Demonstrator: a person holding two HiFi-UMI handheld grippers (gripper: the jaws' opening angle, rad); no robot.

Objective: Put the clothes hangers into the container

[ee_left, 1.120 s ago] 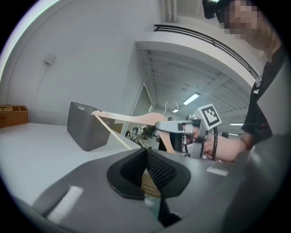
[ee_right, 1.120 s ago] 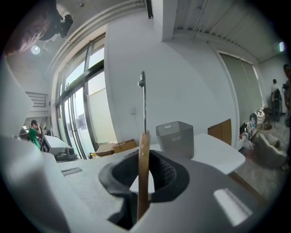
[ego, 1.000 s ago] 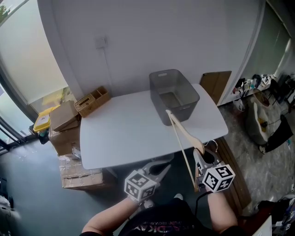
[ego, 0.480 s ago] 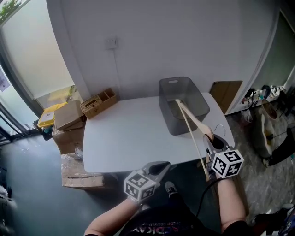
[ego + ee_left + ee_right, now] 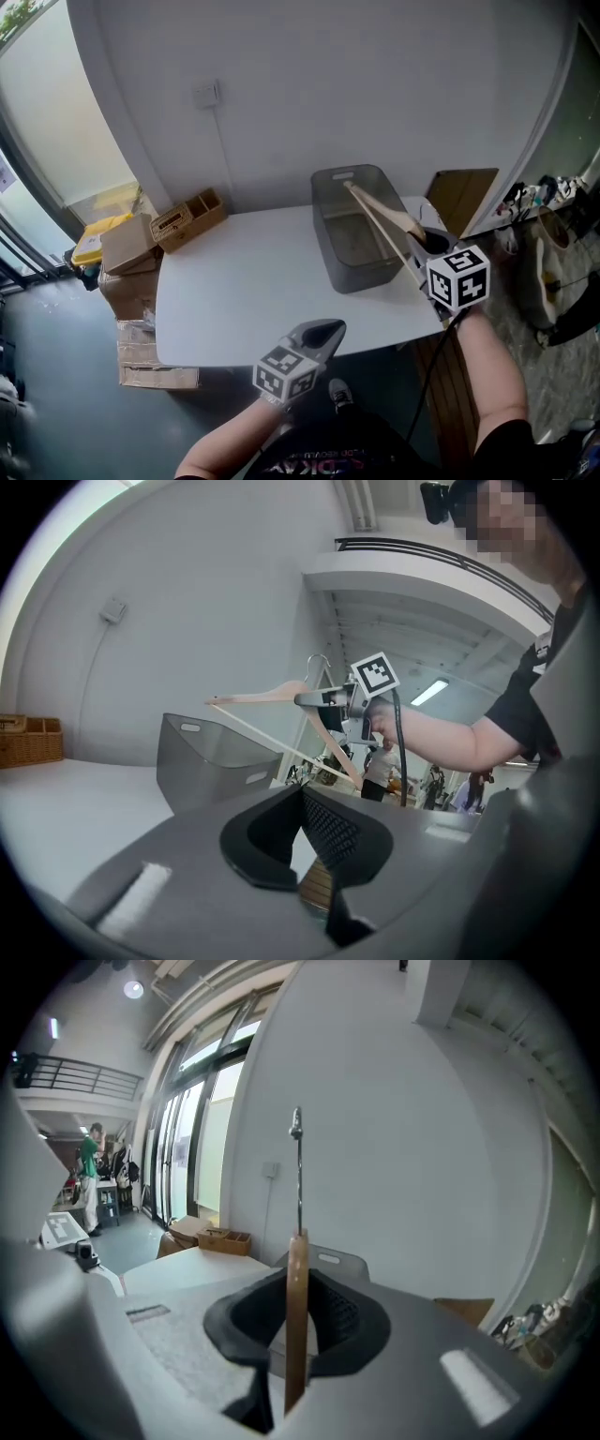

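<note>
A wooden clothes hanger with a metal hook is clamped in my right gripper, which is shut on it. The hanger slants over the right side of the grey plastic container, its far tip above the back rim. The container stands at the back right of the white table; I cannot see anything inside it. My left gripper hangs low at the table's front edge, shut, with nothing in it. In the left gripper view the hanger hovers over the container.
A wooden organizer box sits off the table's back left corner, above stacked cardboard boxes. A brown board leans on the wall at the right. Wooden slats lie on the floor under my right arm.
My right gripper has carried the hanger up and forward, from the table's front right corner to over the container. The left gripper stays at the front edge.
</note>
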